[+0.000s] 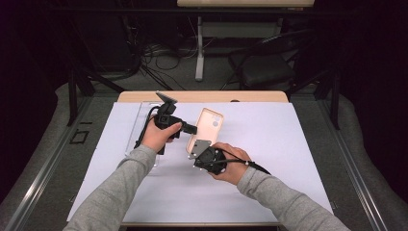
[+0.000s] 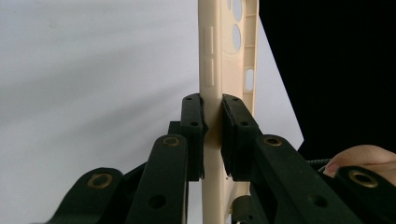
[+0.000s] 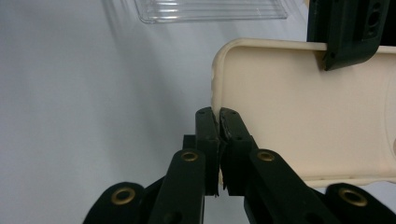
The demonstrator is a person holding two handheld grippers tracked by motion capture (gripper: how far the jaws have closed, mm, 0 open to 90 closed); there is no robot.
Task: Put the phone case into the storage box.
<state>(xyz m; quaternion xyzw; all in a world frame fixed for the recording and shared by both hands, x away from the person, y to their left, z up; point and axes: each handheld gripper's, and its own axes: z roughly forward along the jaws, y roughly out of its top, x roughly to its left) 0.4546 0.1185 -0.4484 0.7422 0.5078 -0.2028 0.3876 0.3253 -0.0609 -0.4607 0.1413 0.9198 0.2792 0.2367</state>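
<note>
Case [image 1: 208, 126], cream, hangs tilted above the white sheet [image 1: 288, 144], pinched on its long edge by the left gripper [image 2: 213, 122] and at its bottom edge by the right gripper [image 3: 218, 122]. Clear tray [image 3: 210, 9] lies well apart; open sheet surrounds it.

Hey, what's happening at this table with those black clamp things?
A person is holding a cream-coloured soft phone case above the white table cover, using two hand-held black grippers. The left gripper is clamped on one long side edge of the case. The right gripper pinches the rim near a rounded corner. A clear plastic tray lies on the table behind.
</note>
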